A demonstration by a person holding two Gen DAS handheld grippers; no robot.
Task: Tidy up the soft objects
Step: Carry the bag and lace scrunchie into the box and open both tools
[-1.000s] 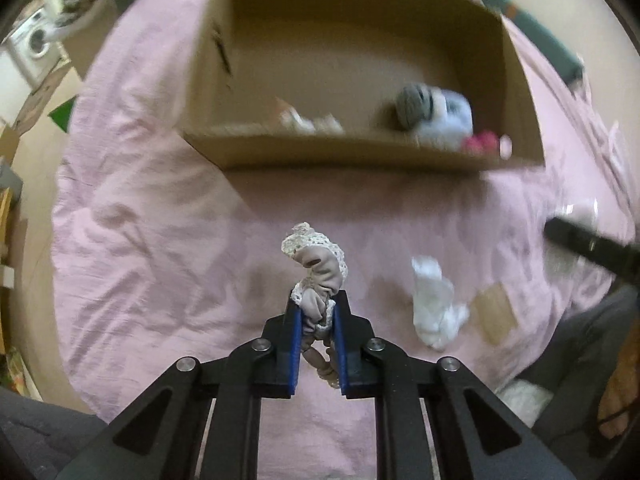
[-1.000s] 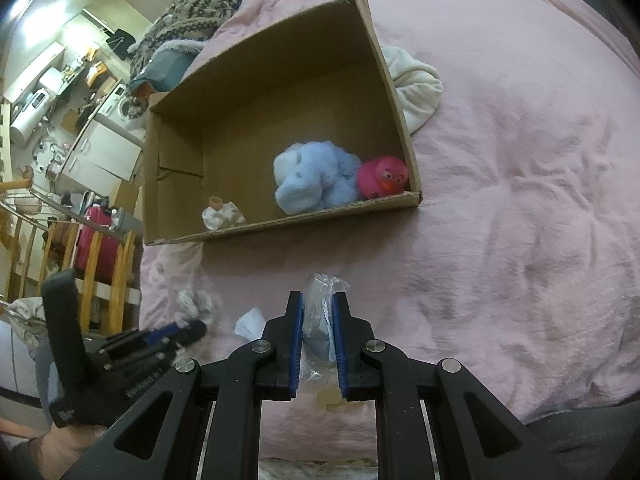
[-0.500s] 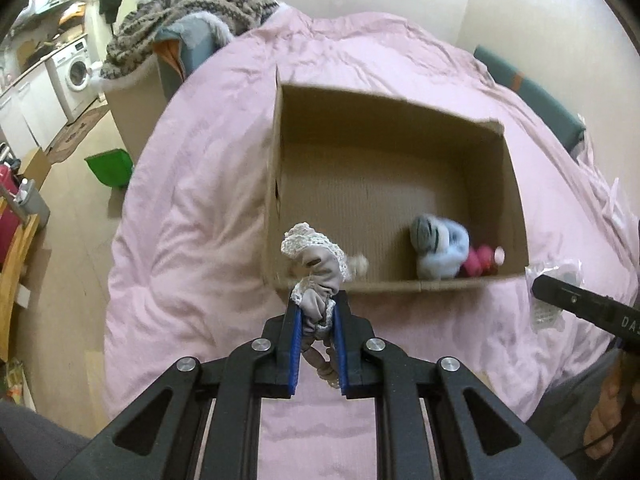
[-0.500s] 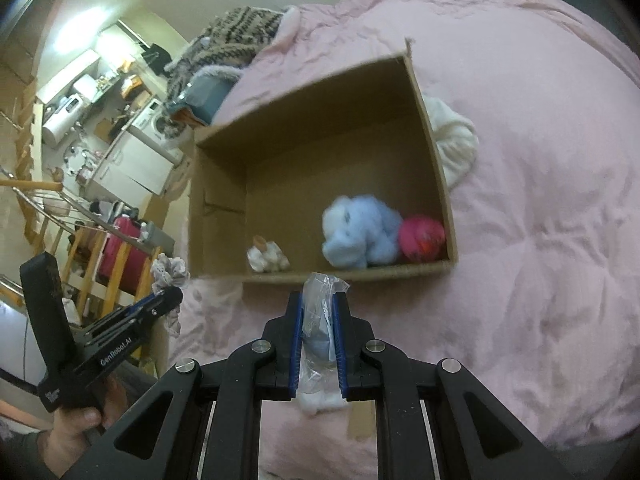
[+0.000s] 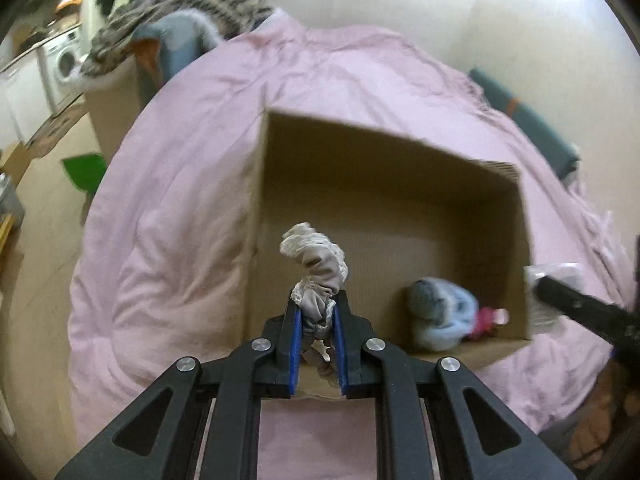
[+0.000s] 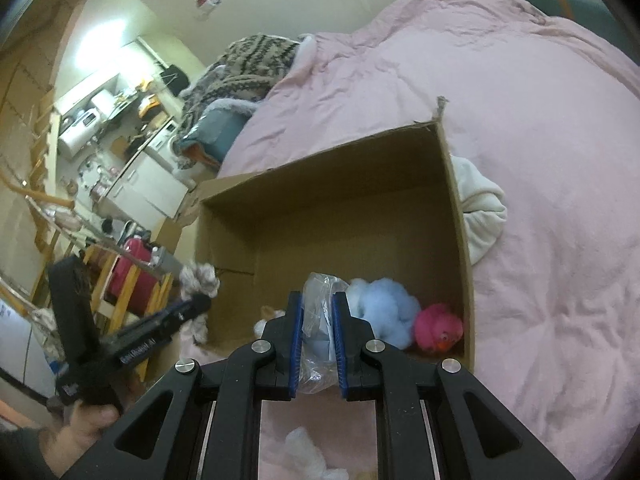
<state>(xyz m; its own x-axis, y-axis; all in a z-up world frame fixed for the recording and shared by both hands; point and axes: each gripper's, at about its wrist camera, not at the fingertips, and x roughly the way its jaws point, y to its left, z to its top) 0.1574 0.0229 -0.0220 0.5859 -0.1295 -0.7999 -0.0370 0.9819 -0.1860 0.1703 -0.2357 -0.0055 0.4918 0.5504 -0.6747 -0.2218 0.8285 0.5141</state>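
- The left wrist view looks forward and down along its own fingers at the open cardboard box [image 5: 384, 208], close above the box's near-left corner, the pink duvet [image 5: 168, 216] spreading beyond toward 12 o'clock.
- The right wrist view looks the same way from farther right, just above the near rim of the box [image 6: 332, 216], slightly tilted (kitchen furniture shows at 9 to 10 o'clock).
- Both share the box interior, with the blue plush [image 5: 440, 316] [image 6: 380, 304] and pink rubber duck [image 6: 438, 326] in its near-right corner.
- Each sees the other: the right gripper [image 5: 580, 312] enters at 3 o'clock, the left gripper [image 6: 160, 328] at 8 o'clock.
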